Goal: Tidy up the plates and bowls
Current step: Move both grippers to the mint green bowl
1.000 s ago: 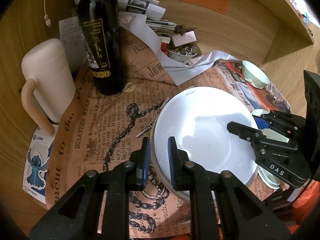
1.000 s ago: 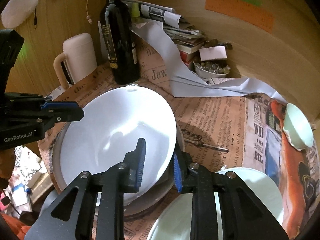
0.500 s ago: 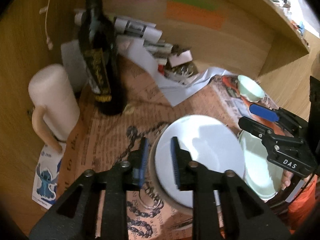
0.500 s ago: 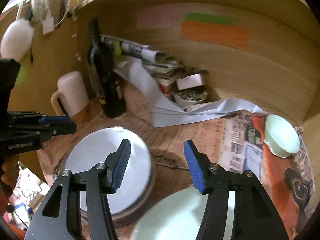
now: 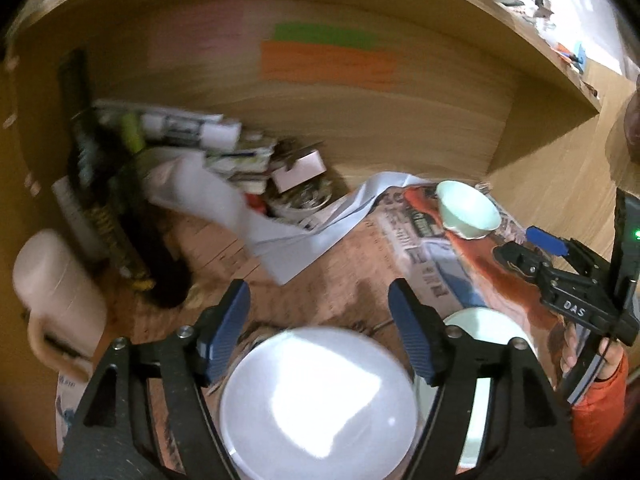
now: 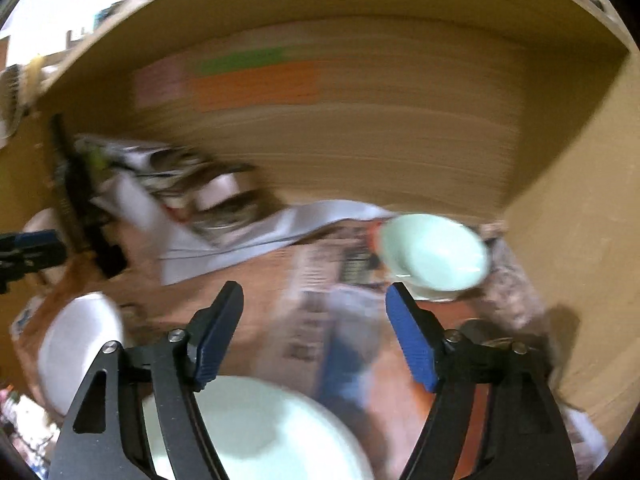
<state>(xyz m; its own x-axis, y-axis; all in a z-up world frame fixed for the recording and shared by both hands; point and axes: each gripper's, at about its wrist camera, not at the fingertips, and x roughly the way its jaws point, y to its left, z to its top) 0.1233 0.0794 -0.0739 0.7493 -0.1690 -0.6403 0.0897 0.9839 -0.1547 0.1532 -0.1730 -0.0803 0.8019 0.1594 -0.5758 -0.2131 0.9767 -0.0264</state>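
Observation:
A stack of white plates (image 5: 318, 400) lies on the newspaper-covered desk, low in the left wrist view and at the left edge as the plates (image 6: 76, 344) in the right wrist view. My left gripper (image 5: 318, 312) hovers above the stack, jaws opening, nothing between them. A pale green plate (image 6: 256, 428) lies beside the stack, seen again as the green plate (image 5: 480, 364). My right gripper (image 6: 314, 314) is over it, jaws opening and empty, and shows as the right gripper (image 5: 532, 248) in the left wrist view. A small pale green bowl (image 6: 434, 254) rests tilted at the back right, also the bowl (image 5: 468, 210).
A dark wine bottle (image 5: 116, 208) and a cream mug (image 5: 56, 300) stand at the left. Papers, books and a dish of small items (image 5: 300, 196) crowd the back. A wooden wall (image 6: 572, 240) closes the right side. A person's hand in an orange sleeve (image 5: 600, 380) holds the right gripper.
Both grippers let go of the white plate, which now rests on the stack, and their jaws spread wide. Both drew back and up; the right one swung right over the green plate.

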